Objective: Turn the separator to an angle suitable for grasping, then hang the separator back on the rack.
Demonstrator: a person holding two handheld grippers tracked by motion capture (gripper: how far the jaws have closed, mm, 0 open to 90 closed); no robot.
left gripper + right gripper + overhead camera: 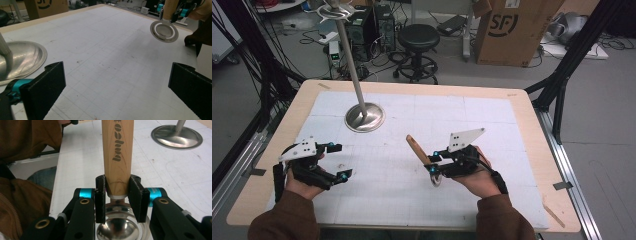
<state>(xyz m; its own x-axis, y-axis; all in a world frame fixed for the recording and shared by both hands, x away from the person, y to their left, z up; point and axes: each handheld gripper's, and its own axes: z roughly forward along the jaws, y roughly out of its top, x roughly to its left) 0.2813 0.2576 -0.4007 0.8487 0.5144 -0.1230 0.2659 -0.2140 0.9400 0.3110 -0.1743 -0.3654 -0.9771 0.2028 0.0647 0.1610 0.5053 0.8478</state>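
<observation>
- While the right tool (433, 159) holds the ladle (422, 155) lifted above the white mat (492, 125), the step in hand seems to be carrying it, perhaps toward the metal stand (364, 116).
- Its jaws are closed on the lower end of the wooden handle (117, 150), just above the metal bowl (117, 227); the grip looks firm and centred.
- From the high view, the handle points up and away from the person, and the bowl hangs low, near the mat but apart from it.
- On the other side, the left tool (339, 161) is wide open and holds nothing; it waits over the counter (532, 115), well apart from the ladle.
- As seen from the left gripper view, the ladle's round bowl (164, 31) floats in the air at the far right.
- For the next move, I think the right hand must keep the grip steady and bring the ladle toward the stand, minding the pole (348, 52). The hooks at its top are too blurred to judge.
</observation>
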